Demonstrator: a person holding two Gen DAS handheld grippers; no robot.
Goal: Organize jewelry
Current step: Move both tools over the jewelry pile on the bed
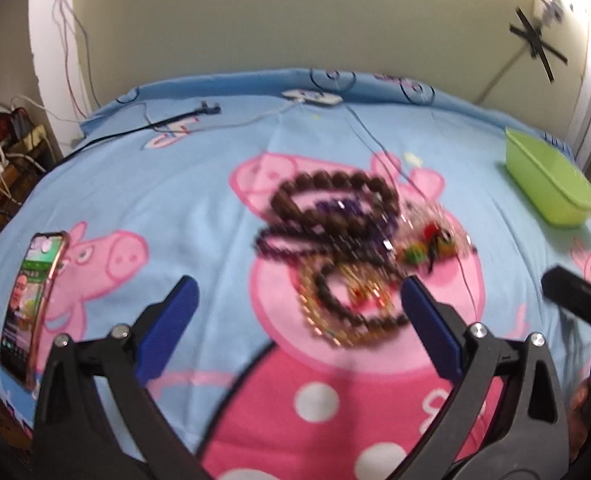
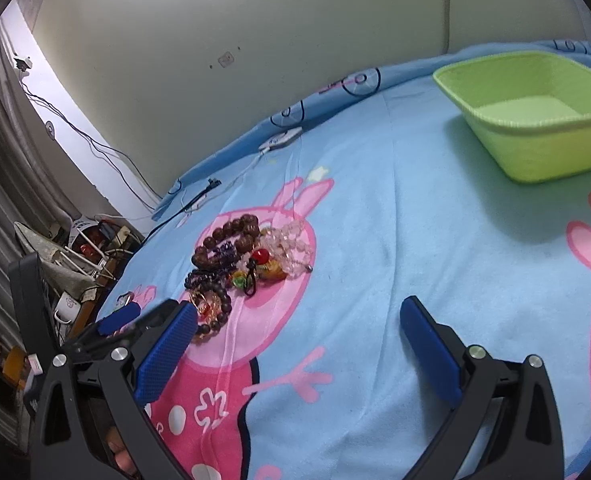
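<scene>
A tangled pile of jewelry (image 1: 351,252) lies on the blue cartoon bedsheet (image 1: 175,184): brown bead bracelets, purple beads, a gold chain, clear beads and coloured charms. My left gripper (image 1: 299,300) hovers open just in front of the pile, nothing between its blue pads. In the right wrist view the same pile (image 2: 247,264) sits ahead to the left. My right gripper (image 2: 299,324) is open and empty above the sheet. A green plastic basket (image 2: 535,120) stands empty at the far right, also seen as the green basket (image 1: 547,184) in the left wrist view.
A phone (image 1: 31,304) with a lit screen lies on the sheet at the left. Cables and a white charger (image 1: 311,98) lie near the wall. The left gripper's blue fingers (image 2: 119,318) show at the right view's left edge. Cluttered shelves (image 2: 75,264) stand beside the bed.
</scene>
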